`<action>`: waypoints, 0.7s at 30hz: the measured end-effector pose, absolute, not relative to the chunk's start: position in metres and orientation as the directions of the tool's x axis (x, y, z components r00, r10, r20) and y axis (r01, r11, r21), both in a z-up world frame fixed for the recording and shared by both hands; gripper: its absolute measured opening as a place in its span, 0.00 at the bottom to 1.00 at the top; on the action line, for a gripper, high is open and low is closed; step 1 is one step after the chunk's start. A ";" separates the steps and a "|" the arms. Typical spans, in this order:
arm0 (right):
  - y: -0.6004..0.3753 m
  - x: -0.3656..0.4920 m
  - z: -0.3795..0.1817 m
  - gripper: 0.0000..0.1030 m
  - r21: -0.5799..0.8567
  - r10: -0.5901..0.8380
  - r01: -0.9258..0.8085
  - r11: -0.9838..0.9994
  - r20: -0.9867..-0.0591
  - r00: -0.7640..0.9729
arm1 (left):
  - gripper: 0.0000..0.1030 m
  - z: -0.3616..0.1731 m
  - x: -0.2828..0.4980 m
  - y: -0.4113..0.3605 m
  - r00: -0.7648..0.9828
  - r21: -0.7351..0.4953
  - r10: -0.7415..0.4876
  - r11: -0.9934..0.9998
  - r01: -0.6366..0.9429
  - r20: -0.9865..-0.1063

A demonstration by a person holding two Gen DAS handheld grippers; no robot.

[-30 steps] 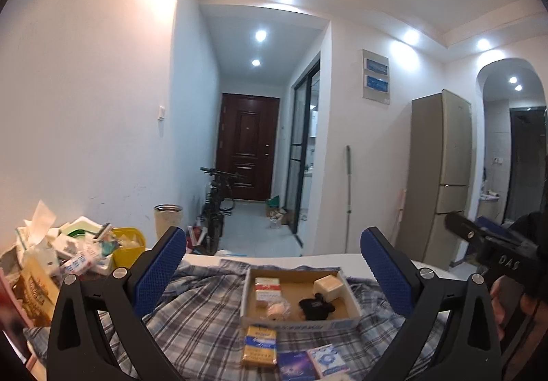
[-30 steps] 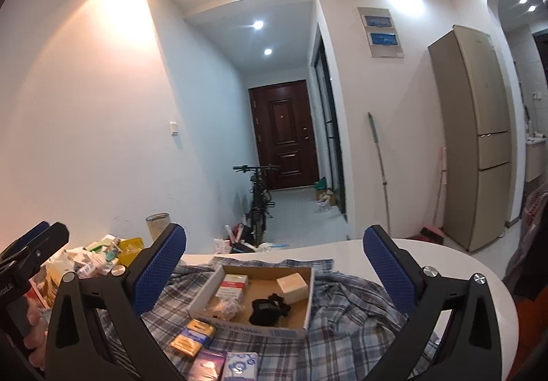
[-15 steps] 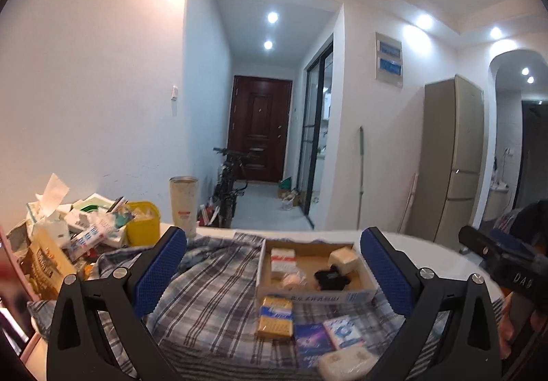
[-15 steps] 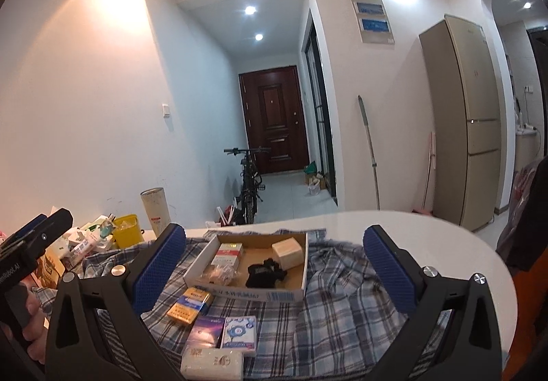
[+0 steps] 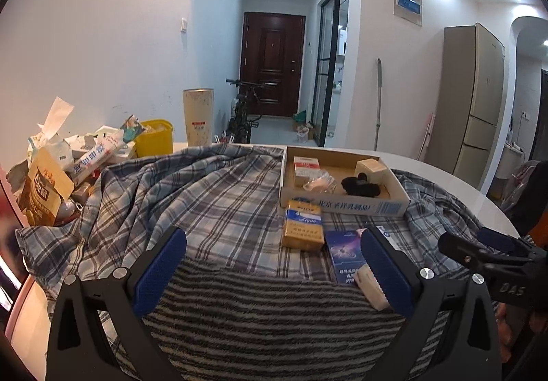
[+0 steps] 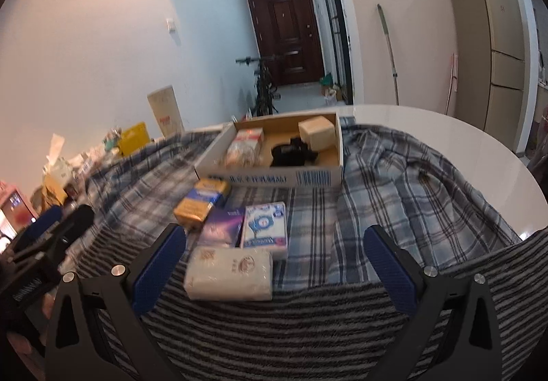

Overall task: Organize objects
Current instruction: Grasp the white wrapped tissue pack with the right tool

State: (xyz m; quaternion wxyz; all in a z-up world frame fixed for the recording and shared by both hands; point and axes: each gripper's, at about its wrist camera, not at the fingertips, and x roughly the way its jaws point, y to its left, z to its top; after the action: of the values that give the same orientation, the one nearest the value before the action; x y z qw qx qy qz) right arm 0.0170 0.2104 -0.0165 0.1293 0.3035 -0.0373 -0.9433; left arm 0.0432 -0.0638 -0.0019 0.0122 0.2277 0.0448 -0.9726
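- The left hand-held gripper (image 5: pixel 272 273) has its blue-padded jaws spread wide with nothing between them; it has dipped lower and nearer the desk than half a second ago, so the dark-and-pale striped knit cloth (image 5: pixel 274 319) now fills the 6 o'clock part of its view.
- The right hand-held gripper (image 6: pixel 274 269) is likewise wide apart and empty, and has also come down closer to the objects.
- The shallow brown cardboard tray with blue print (image 6: pixel 270 179) sits at 12 o'clock on the blue-grey plaid shirt (image 6: pixel 394 196) that covers the round white desk (image 6: pixel 445 131).
- Inside the tray lie a red-and-white packet (image 5: pixel 306 168), a black clip-like item (image 5: pixel 359 187) and a tan cube box (image 6: pixel 316 131).
- Just in front of the tray, at 11 o'clock from the right jaws, lie a yellow-and-blue flat box (image 6: pixel 202 203), a purple flat box (image 6: pixel 222 226) and a white-and-blue tissue pack (image 6: pixel 264 225); the last two touch.
- A white wrapped tissue brick (image 6: pixel 229 274) lies nearest, at the striped cloth's edge.
- Their layout matches the earlier frame.
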 end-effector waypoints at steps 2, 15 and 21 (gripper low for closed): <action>0.207 0.012 -0.023 1.00 0.150 -0.273 0.228 -0.962 -0.590 -0.760 | 1.00 -0.002 0.044 -0.066 -0.895 -0.087 -0.005 -0.995 0.049 -0.446; 0.167 -0.002 -0.059 0.97 0.144 -0.320 0.313 -0.939 -0.697 -0.642 | 1.00 -0.007 0.041 -0.067 -0.890 -0.079 -0.014 -0.995 0.056 -0.456; 0.163 -0.005 -0.064 0.70 0.145 -0.326 0.326 -0.934 -0.719 -0.614 | 1.00 -0.008 0.040 -0.063 -0.886 -0.070 -0.014 -0.996 0.052 -0.463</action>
State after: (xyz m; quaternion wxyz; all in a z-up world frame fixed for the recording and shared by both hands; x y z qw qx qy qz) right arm -0.0050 0.1633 -0.0636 0.1815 0.4000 0.0001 -0.8983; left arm 0.0397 -0.0634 -0.0080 0.0170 0.2379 0.0402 -0.9703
